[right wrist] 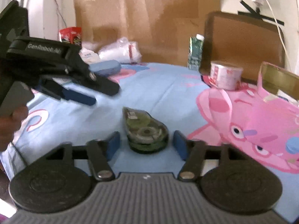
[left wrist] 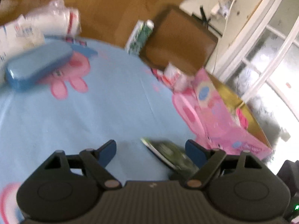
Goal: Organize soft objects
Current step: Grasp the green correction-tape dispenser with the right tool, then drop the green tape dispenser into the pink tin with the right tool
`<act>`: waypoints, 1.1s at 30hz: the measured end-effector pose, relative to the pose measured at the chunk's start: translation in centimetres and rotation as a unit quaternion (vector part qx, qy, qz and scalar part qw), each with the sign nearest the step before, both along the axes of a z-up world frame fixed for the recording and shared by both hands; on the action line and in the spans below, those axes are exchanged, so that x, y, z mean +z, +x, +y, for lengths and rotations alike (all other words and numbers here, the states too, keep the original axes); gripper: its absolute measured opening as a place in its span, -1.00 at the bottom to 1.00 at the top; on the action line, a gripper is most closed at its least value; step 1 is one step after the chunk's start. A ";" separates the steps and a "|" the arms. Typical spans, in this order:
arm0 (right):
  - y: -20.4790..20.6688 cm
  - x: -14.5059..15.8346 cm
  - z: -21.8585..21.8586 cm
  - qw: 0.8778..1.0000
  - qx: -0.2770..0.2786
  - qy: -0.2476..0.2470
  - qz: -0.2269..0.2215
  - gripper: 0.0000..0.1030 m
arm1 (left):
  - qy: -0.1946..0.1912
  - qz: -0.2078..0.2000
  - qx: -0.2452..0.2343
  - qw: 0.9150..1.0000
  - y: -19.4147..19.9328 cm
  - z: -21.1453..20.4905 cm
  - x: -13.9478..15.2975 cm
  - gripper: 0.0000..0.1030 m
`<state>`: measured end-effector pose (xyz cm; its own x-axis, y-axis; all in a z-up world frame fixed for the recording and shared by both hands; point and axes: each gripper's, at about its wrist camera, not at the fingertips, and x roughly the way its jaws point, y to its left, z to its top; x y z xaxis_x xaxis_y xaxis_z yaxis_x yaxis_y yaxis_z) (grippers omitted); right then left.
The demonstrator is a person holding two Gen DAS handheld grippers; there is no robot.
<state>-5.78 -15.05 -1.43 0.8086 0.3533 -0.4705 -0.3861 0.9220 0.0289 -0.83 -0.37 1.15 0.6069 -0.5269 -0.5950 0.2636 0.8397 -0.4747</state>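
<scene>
Right tongs [right wrist: 146, 145], spread, bracket the green tape dispenser [right wrist: 144, 128], its long axis running far-left; left tongs [left wrist: 150, 152], also spread, hover farther off.

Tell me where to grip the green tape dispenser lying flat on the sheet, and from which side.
Grip the green tape dispenser across its round wide end, coming from the near side, where the right tongs already stand open around it. It lies flat, tapering to a narrow tip pointing away, so the wide end probably offers the surest hold.
</scene>
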 end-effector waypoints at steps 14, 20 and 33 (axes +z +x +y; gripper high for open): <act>-4.0 3.8 -6.6 0.982 -0.118 0.055 -0.134 0.00 | 0.000 -0.055 -0.132 0.990 1.7 -13.0 5.5 0.04; -2.3 4.5 -13.9 0.956 -0.245 0.045 -0.152 0.02 | 0.052 -0.128 -0.182 0.974 2.2 -23.1 7.9 0.68; -3.9 3.8 -17.8 0.930 -0.330 0.089 -0.136 0.36 | 0.141 -0.165 -0.098 0.971 1.0 -22.0 8.0 0.89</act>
<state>-9.68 -32.85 2.35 0.9577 -0.2092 -0.1975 0.2463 0.9510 0.1872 0.18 -22.40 9.10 0.6939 -0.4953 -0.5226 0.5301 0.8426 -0.0948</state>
